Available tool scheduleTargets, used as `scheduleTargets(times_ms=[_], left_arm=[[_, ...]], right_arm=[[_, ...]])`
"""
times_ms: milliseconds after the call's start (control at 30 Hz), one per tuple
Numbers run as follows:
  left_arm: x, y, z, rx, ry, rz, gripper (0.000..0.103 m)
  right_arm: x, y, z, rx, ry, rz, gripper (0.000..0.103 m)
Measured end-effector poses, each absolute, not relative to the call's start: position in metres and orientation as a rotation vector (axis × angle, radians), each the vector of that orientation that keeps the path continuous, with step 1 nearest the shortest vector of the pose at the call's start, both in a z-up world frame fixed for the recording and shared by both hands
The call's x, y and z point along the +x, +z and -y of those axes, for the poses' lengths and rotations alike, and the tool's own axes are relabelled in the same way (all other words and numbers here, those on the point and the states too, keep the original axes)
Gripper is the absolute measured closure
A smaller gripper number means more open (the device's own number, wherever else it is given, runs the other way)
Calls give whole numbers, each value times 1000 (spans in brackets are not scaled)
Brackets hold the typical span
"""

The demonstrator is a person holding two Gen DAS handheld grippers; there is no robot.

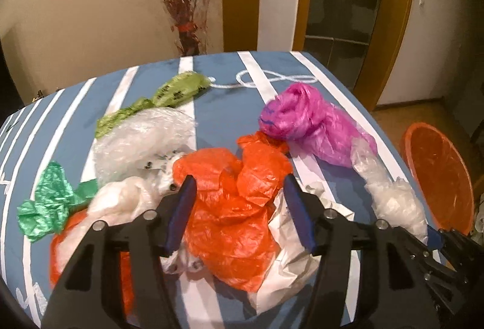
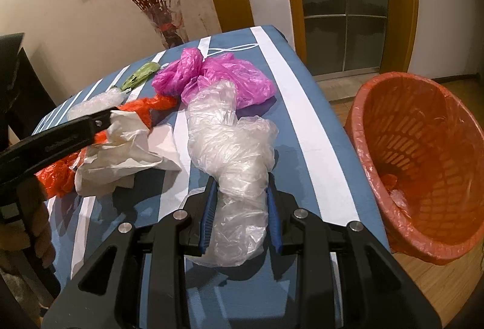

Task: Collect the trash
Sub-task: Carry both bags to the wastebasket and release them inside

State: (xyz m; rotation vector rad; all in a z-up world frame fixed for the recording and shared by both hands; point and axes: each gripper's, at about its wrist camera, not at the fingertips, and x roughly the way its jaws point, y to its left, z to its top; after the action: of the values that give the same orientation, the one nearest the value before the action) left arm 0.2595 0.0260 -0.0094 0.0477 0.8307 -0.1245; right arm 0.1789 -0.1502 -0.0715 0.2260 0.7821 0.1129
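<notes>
On the blue-and-white striped table (image 2: 305, 105), a crumpled clear plastic bag (image 2: 236, 159) is pinched by the right gripper (image 2: 242, 193), while a crumpled orange plastic bag (image 1: 239, 205) is straddled by the spread left gripper (image 1: 239, 187), beside an orange-lined basket (image 2: 423, 165).

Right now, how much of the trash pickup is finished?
Barely begun: the orange bin holds only a few scraps. In hand: the right gripper is closed on the clear bag; the left gripper straddles the orange bag, jaws open. Left: the pink bag, green bags and white wrappers.

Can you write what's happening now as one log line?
left gripper: open over orange bag | right gripper: shut on clear bag | bin: beside table
</notes>
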Motion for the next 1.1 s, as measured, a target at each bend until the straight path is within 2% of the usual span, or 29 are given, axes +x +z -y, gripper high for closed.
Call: scheduleTargets(times_ms=[33, 67, 100, 267, 633, 1100], left_arm=[[262, -13, -25, 47, -132, -845, 64], [264, -16, -24, 42, -139, -859, 80], [266, -19, -24, 28, -151, -874, 88], [259, -18, -29, -16, -184, -852, 96], [245, 0, -47, -113, -208, -795, 100], [225, 56, -56, -174, -237, -669, 100]], right_arm=[[179, -72, 150, 228, 113, -783, 73], [179, -72, 150, 229, 113, -784, 73], [178, -72, 151, 230, 114, -785, 73], [176, -72, 156, 237, 113, -780, 73], [172, -64, 159, 257, 118, -751, 73], [163, -34, 164, 260, 142, -668, 73]])
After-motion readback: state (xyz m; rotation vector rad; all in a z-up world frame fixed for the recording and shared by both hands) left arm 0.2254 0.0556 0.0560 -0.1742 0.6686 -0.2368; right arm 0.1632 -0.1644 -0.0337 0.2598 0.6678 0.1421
